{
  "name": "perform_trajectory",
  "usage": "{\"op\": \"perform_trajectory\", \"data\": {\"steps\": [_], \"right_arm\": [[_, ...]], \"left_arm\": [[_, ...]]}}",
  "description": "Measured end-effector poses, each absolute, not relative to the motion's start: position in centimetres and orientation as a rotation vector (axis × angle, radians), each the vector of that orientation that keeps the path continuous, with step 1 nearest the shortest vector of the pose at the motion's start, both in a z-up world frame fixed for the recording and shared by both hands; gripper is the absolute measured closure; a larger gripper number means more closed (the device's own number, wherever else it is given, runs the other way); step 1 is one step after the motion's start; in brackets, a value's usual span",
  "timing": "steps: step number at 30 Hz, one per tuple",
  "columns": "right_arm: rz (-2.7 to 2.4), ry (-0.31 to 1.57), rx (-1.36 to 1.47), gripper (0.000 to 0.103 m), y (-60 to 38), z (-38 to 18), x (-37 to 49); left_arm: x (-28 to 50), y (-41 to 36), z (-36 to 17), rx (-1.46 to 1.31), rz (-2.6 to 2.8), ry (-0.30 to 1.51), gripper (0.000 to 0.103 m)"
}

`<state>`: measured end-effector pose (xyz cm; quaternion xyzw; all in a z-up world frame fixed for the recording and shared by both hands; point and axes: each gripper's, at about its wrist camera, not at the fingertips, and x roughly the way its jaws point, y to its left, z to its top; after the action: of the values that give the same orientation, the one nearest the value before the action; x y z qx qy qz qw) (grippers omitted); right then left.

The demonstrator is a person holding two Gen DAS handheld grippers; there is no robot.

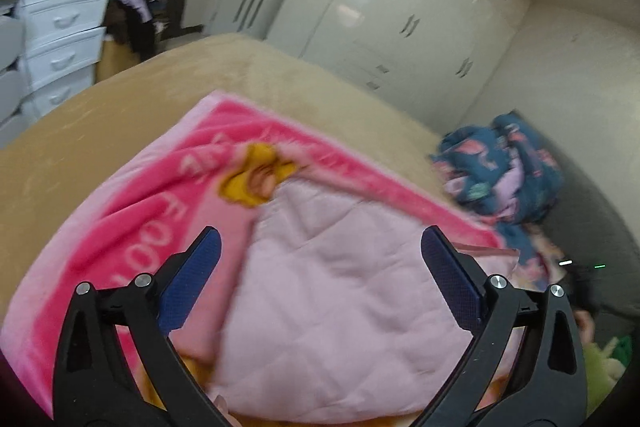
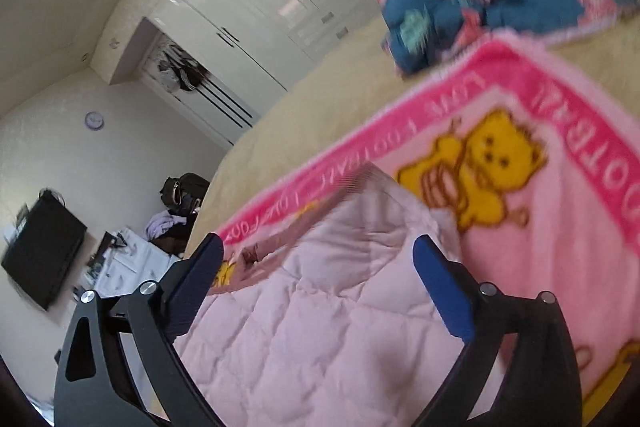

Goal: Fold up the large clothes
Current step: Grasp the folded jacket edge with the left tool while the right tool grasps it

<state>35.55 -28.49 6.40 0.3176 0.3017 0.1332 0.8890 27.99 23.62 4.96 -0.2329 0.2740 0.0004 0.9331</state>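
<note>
A pale pink quilted garment [image 1: 340, 307] lies folded on a pink bear-print blanket [image 1: 132, 219] spread over the tan bed [image 1: 100, 115]. The left tongs [image 1: 320, 267] hang above it with blue pads spread wide, gripping nothing; the right tongs [image 2: 316, 267] are equally wide open over the same garment [image 2: 300, 327], also empty. In the right view the blanket [image 2: 560, 227] runs out toward 3 o'clock, its border lettering smeared by blur.

At 10 o'clock in the left view a white chest of drawers [image 1: 60, 27] stands with its drawers closed and clutter on top, too small to identify. A heap of dark blue patterned bedding [image 1: 504, 171] sits at 3 o'clock near the blanket's corner; it is blurred. The glossy white wardrobe [image 1: 400, 7] has its doors closed. The garment's near edge is cut off behind the tongs' black frames.
</note>
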Motion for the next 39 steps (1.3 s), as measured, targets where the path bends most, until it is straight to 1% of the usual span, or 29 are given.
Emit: {"op": "perform_trajectory", "data": {"steps": [1,5,10,13,15,19,20,21,22,23,24,25,26,27,33,36,39], "right_arm": [[0.259,0.614,0.610,0.004,-28.5,6.7,34.7],[0.196,0.632,0.375,0.004,-27.3,6.0,32.6],[0.176,0.689,0.048,0.004,-24.4,2.2,30.5],[0.197,0.751,0.018,0.004,-24.1,-0.1,30.6],[0.203,0.755,0.042,0.004,-24.3,-1.0,30.7],[0.213,0.772,0.084,0.004,-24.6,-2.8,31.6],[0.218,0.770,0.092,0.006,-24.5,-2.8,31.6],[0.226,0.765,0.103,0.026,-24.5,-3.1,31.6],[0.226,0.763,0.112,0.042,-24.5,-3.2,31.6],[0.222,0.760,0.121,0.061,-24.5,-3.3,31.6],[0.221,0.747,0.135,0.072,-24.5,-3.1,31.5],[0.220,0.727,0.128,0.075,-24.3,-2.6,31.3],[0.209,0.713,0.109,0.080,-24.0,-2.2,31.2],[0.192,0.696,0.092,0.083,-23.6,-1.6,31.2],[0.123,0.627,0.153,0.085,-23.5,1.5,34.4],[0.094,0.638,0.153,0.085,-23.2,1.7,36.6],[0.062,0.686,0.163,0.085,-23.1,0.5,39.1]], "left_arm": [[28.2,23.9,4.0,-0.464,0.023,0.585,0.009],[28.6,23.7,1.1,-0.392,0.054,0.657,0.009],[28.7,22.2,-1.6,-0.287,0.015,0.722,0.009],[28.9,21.6,-3.5,-0.266,0.021,0.803,0.009],[29.0,21.6,-4.7,-0.277,0.013,0.840,0.009],[28.9,21.8,-5.7,-0.323,-0.018,0.831,0.009],[28.8,21.8,-5.8,-0.329,-0.028,0.823,0.009],[28.7,21.6,-5.8,-0.325,-0.030,0.809,0.013],[28.7,21.4,-5.8,-0.322,-0.032,0.804,0.024],[28.8,21.1,-5.8,-0.327,-0.046,0.798,0.058],[28.9,20.8,-5.5,-0.322,-0.042,0.787,0.069],[28.9,20.2,-5.1,-0.287,-0.018,0.772,0.075],[29.0,19.7,-4.8,-0.259,-0.009,0.765,0.085],[29.2,19.3,-4.3,-0.222,0.012,0.757,0.089],[31.2,19.0,-1.3,-0.190,0.046,0.661,0.090],[32.5,18.7,-0.8,-0.179,0.060,0.640,0.090],[34.2,18.8,-1.4,-0.183,0.071,0.651,0.090]]}}
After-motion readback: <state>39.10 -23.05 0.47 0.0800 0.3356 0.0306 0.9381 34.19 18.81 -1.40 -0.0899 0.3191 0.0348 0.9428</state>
